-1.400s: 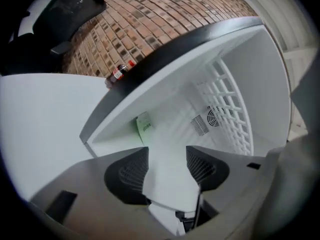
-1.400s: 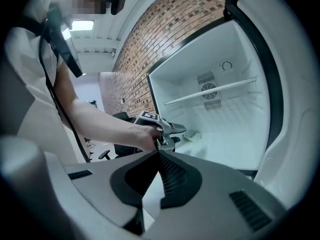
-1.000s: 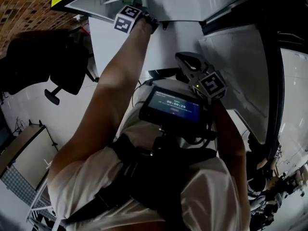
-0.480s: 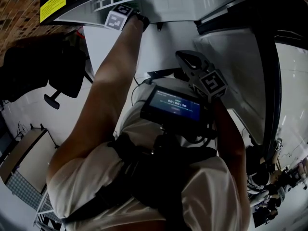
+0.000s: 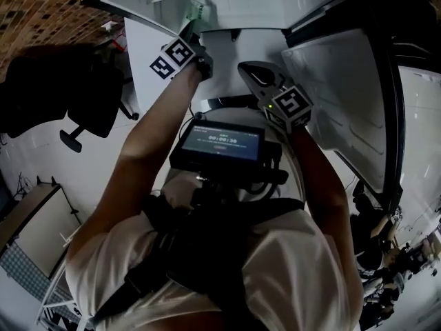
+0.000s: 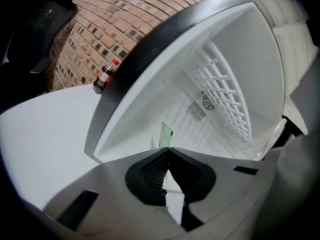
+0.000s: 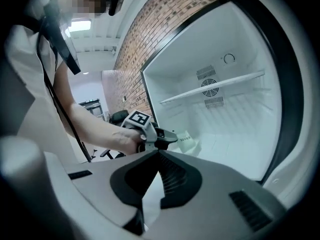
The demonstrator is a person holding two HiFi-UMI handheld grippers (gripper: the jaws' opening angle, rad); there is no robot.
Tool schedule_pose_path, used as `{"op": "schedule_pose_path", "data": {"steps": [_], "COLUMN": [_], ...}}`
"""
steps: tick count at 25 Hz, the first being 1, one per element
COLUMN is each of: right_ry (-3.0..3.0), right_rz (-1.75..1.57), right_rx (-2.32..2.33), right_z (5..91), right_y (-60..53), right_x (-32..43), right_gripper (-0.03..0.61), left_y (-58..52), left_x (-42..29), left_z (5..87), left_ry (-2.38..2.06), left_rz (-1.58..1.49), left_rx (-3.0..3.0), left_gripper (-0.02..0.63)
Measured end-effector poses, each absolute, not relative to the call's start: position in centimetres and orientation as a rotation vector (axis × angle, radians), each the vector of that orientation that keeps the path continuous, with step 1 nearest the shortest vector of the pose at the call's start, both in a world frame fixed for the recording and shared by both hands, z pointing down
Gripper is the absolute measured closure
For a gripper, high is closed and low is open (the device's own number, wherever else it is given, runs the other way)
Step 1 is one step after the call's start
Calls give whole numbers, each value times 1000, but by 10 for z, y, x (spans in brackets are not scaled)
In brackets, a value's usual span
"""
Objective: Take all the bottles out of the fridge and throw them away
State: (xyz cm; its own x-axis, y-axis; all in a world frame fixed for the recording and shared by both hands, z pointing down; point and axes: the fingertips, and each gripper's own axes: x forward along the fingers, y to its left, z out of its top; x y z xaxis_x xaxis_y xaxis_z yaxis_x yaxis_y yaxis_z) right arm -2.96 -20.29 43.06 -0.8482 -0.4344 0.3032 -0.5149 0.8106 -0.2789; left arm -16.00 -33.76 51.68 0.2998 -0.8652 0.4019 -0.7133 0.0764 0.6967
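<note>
1. Left gripper has drawn back from the fridge toward the person since a second ago; jaws pinched tight on a small pale bottle.
2. Bottle sticks out past the jaw tips, at the open fridge mouth.
3. Right gripper: jaws together, nothing between, near the left.
4. Cola bottle stands outside, against the brick wall.

The person wears a white short-sleeved shirt under a black harness that carries a small dark screen. The left gripper and the right gripper are grey with ribbed black pads. Each bears a cube with black-and-white square markers.
</note>
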Motion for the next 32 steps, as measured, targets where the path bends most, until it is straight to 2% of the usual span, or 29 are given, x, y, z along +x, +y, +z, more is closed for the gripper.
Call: {"op": "schedule_pose_path", "data": {"steps": [6,17,23,32], "right_ry": [-2778,-2689,-2759,-2825], "right_rz": [576,634,591,576], "right_rx": [800,984,932,715], "right_z": [436,454,444,455], "right_y": [-177,-142,-118,-64], "right_x": [-55,-14,17,62], "right_gripper": [581,582,581,581], "left_y": [-266,-182,-123,-57], "left_x": [-163,-110,-68,-36], "left_z": [489,476,461,473], "left_ry": [-1354,-1076,-937,-1106], "left_rz": [-27,284,312,514], "left_rx": [1988,2519,2612,2552], "left_gripper": [601,601,601,601]}}
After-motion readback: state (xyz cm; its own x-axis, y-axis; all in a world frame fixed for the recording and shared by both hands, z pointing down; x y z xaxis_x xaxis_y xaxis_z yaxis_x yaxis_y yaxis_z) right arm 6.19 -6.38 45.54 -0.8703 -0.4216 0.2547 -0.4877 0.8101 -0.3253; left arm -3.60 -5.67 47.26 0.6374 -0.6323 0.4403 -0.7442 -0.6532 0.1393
